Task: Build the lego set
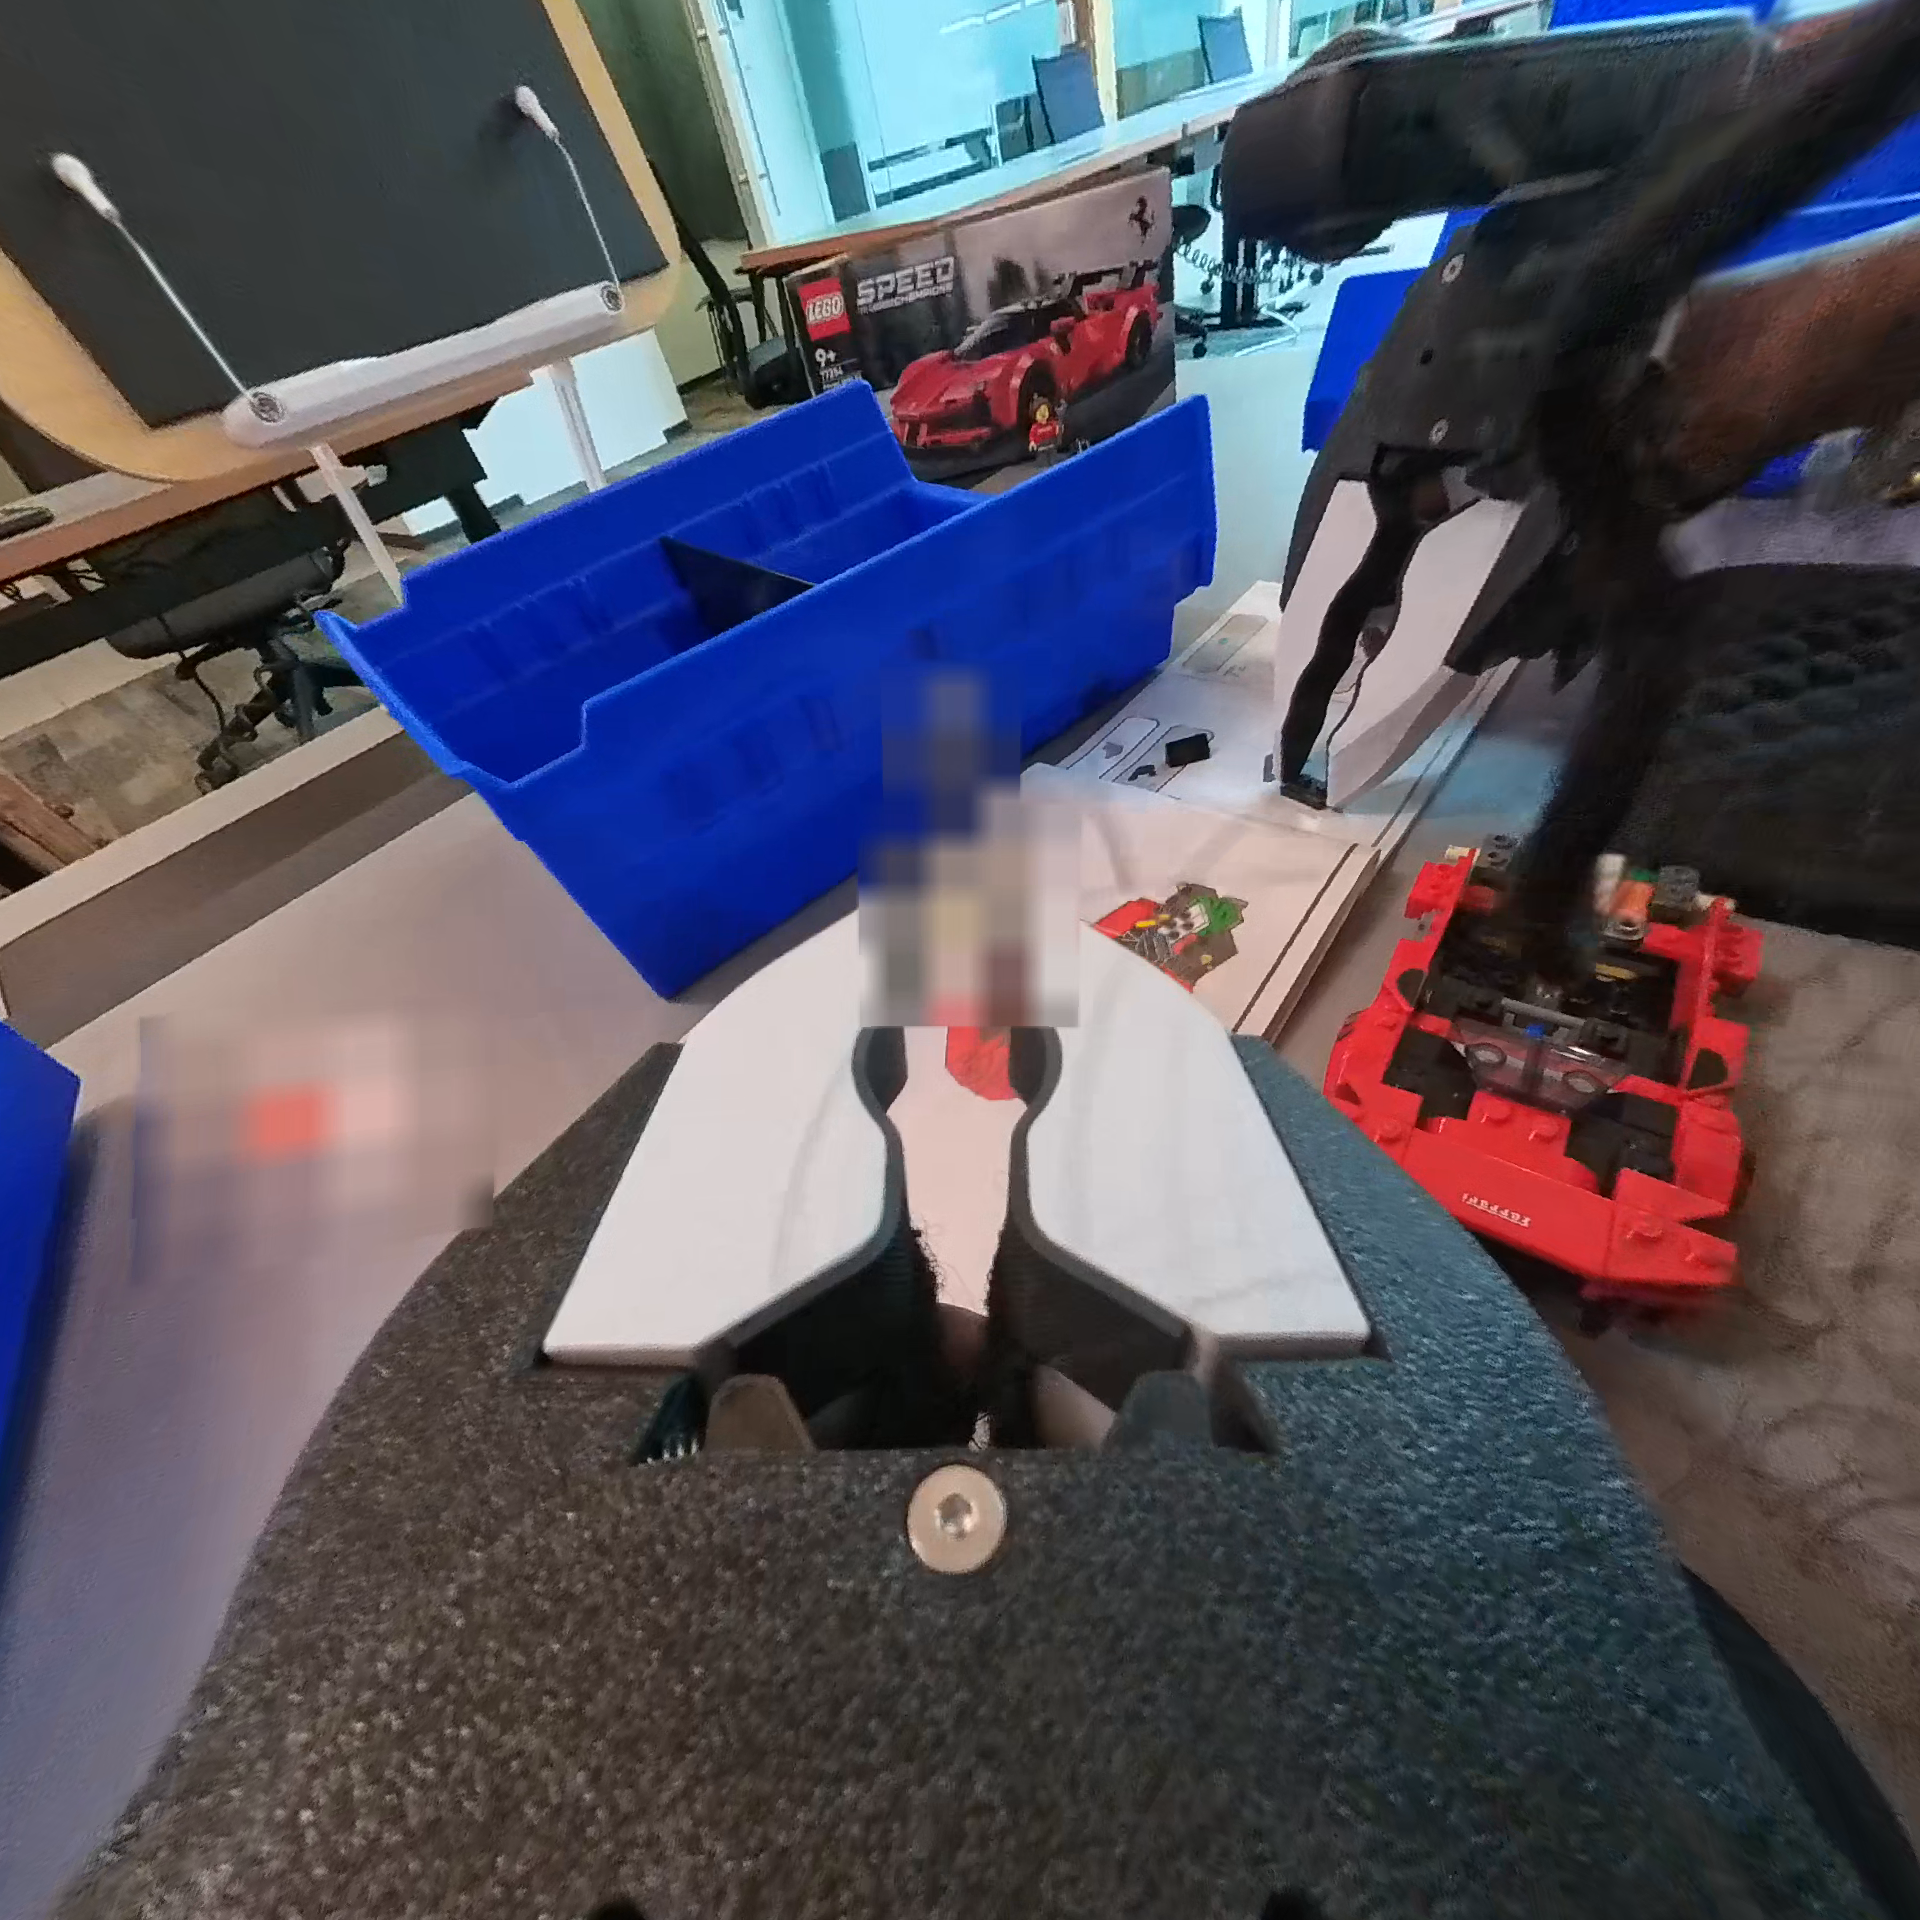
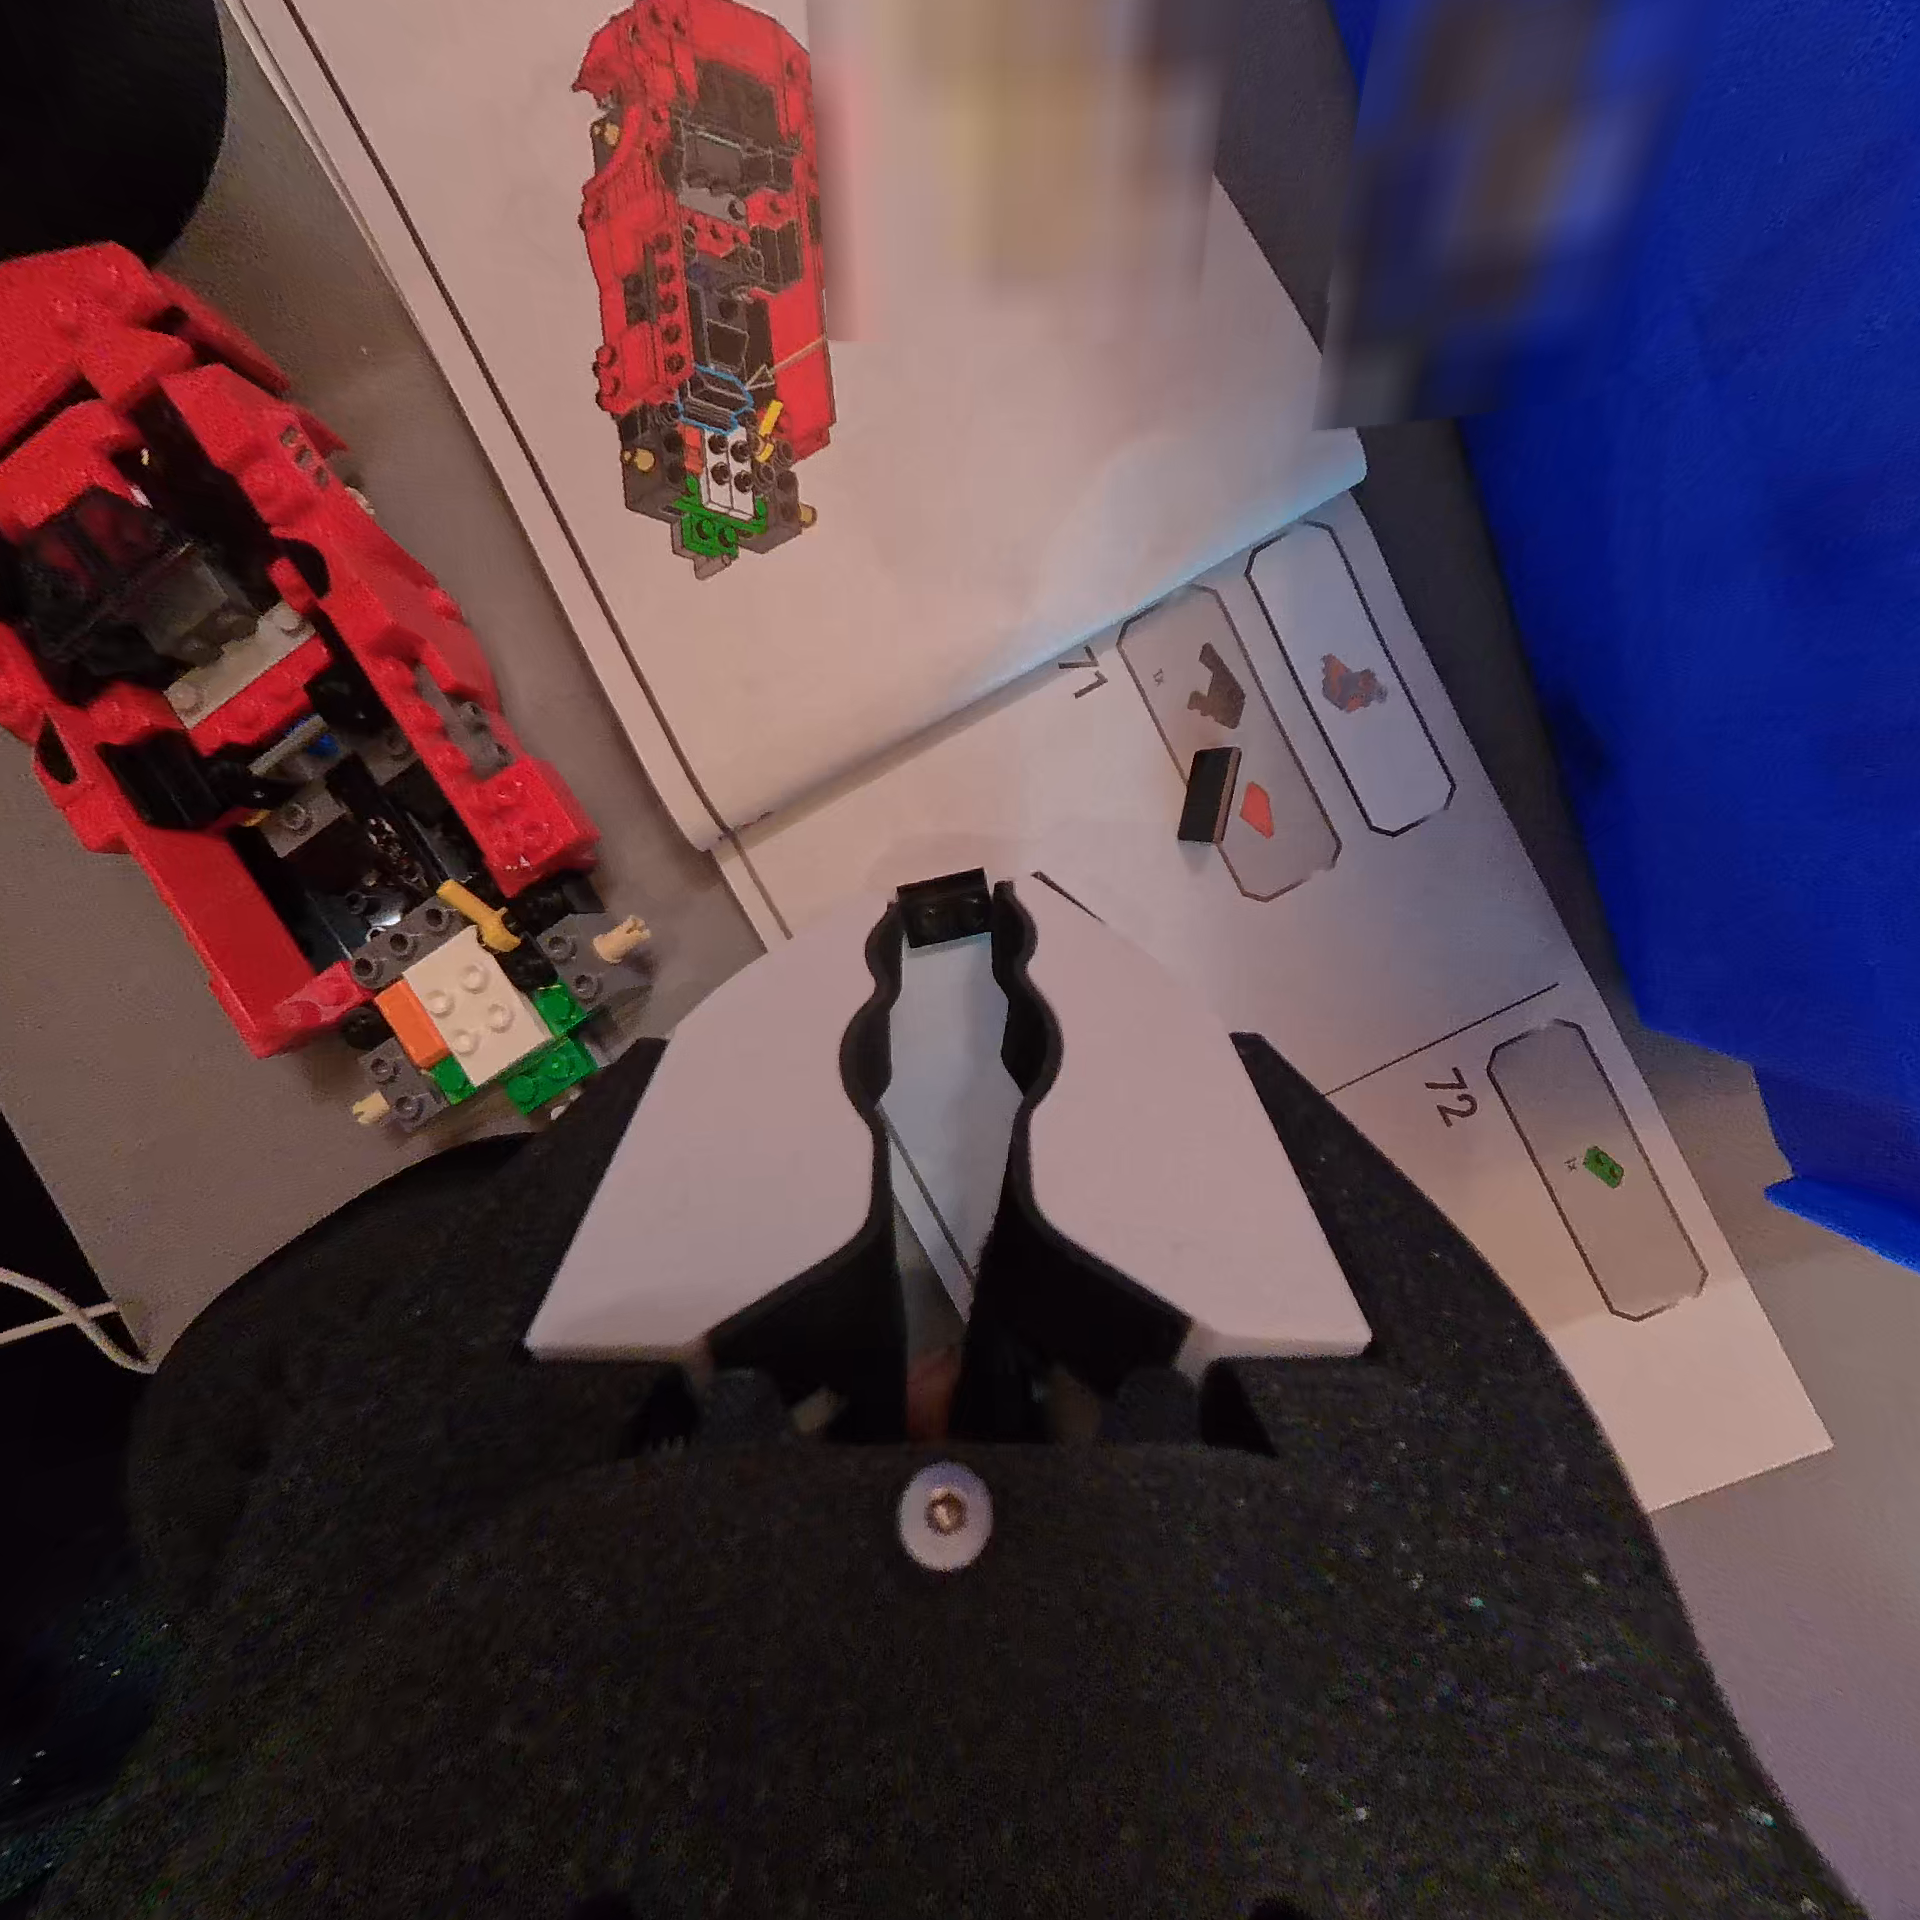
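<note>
A small black brick point(image 2: 943, 912) is pinched at the right gripper point(image 2: 945, 920) tips above the instruction booklet point(image 2: 1039, 623); the red car point(image 2: 270, 665) lies leftward, nearer this gripper.

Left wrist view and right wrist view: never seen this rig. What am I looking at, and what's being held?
There is no robot arm here. A person holds a two-finger gripper in each hand, and each has a camera looking forward along its fingers.

The left wrist view shows the left gripper low over the table, fingers nearly together with nothing clearly between them. Farther off, the right gripper reaches down to the instruction booklet.

The right wrist view looks down along the right gripper, which pinches a small black brick at its tips.

On the table lie a half-built red car, the open booklet with another black piece on it, a blue bin and the set's box.
</note>
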The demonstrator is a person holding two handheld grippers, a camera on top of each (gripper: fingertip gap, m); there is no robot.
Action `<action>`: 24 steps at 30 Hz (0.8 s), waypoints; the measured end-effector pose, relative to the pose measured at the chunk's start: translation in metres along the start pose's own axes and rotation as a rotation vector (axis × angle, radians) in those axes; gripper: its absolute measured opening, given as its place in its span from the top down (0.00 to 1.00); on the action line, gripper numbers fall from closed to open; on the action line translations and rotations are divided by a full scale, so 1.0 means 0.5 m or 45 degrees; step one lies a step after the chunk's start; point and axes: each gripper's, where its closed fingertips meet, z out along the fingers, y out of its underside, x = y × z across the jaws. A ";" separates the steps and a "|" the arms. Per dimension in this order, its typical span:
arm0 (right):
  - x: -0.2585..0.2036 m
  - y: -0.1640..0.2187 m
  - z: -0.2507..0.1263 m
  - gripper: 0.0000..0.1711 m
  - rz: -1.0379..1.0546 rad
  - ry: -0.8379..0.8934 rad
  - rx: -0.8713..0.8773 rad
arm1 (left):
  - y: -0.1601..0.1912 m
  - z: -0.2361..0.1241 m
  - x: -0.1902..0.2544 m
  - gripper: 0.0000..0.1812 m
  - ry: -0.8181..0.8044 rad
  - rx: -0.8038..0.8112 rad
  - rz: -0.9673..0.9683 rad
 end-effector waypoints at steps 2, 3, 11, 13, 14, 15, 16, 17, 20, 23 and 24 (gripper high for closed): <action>-0.001 0.000 0.000 0.90 0.001 -0.002 -0.006 | -0.002 -0.002 0.000 0.92 0.009 0.014 -0.012; 0.000 0.000 -0.001 0.89 0.010 -0.003 -0.007 | -0.003 -0.003 0.000 0.92 0.012 0.018 -0.016; 0.000 0.000 -0.001 0.87 0.020 0.001 -0.005 | -0.003 -0.003 0.001 0.92 0.021 0.022 -0.018; 0.000 0.001 -0.002 0.87 0.020 0.005 -0.003 | -0.002 -0.003 0.002 0.92 0.022 0.020 -0.014; -0.001 0.001 -0.003 0.87 0.020 0.004 0.001 | -0.002 -0.003 0.002 0.92 0.022 0.020 -0.013; -0.003 -0.001 -0.004 0.86 0.021 0.001 0.007 | -0.002 -0.003 0.002 0.92 0.022 0.019 -0.012; -0.004 -0.002 -0.006 0.86 0.022 -0.001 0.016 | -0.002 -0.003 0.002 0.92 0.022 0.019 -0.010; -0.005 -0.003 -0.009 0.86 0.025 -0.003 0.024 | -0.002 -0.003 0.002 0.92 0.022 0.018 -0.009; 0.001 -0.004 -0.023 0.86 0.043 0.000 0.049 | -0.002 -0.002 0.003 0.92 0.023 0.017 -0.002; 0.026 -0.013 -0.038 0.86 0.100 0.036 0.124 | -0.001 -0.002 0.005 0.92 0.026 0.013 0.002; 0.041 -0.019 -0.040 0.88 0.140 0.058 0.161 | -0.001 -0.002 0.005 0.92 0.027 0.013 0.003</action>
